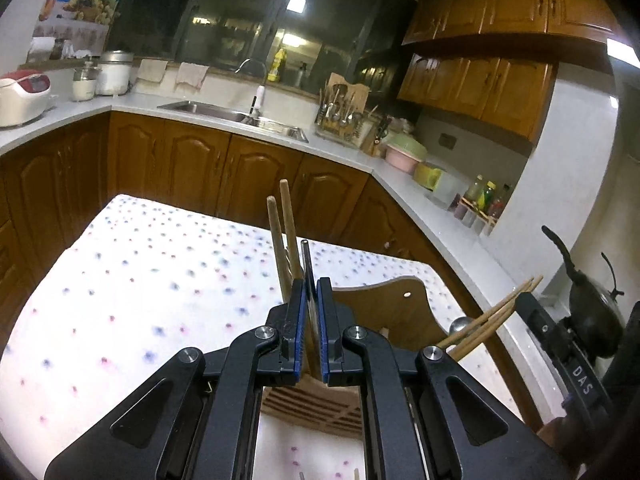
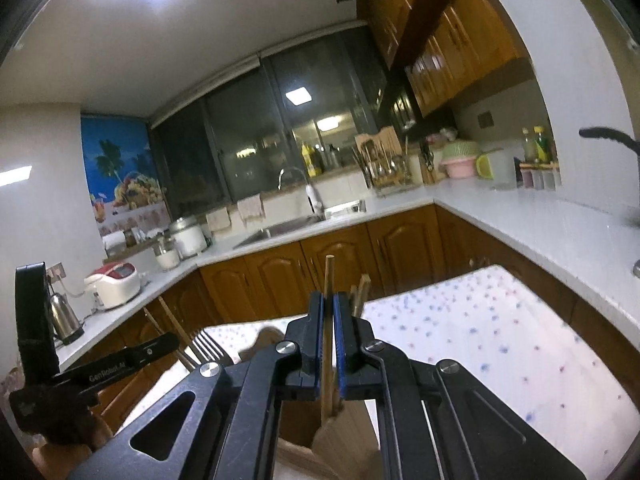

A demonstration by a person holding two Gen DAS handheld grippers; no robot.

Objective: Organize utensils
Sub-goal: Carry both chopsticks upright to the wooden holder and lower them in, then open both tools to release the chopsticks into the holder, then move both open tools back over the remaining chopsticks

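1. Left gripper (image 1: 311,292) is pinched on a thin metal utensil handle (image 1: 306,258), above a wooden holder (image 1: 394,310) on the dotted table (image 1: 132,280).
2. Two chopsticks (image 1: 282,232) stand just beside it.
3. Right gripper (image 2: 328,312) clamps one chopstick (image 2: 329,280) upright over the holder (image 2: 348,436); a fork (image 2: 208,346) shows to its left.

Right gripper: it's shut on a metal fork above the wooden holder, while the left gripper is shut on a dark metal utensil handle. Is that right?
Not quite. The right gripper is shut on a wooden chopstick, not a metal fork, as the right wrist view shows; the fork sits off to its left. The rest holds: it is above the wooden holder, and the left gripper is shut on a dark metal utensil handle.
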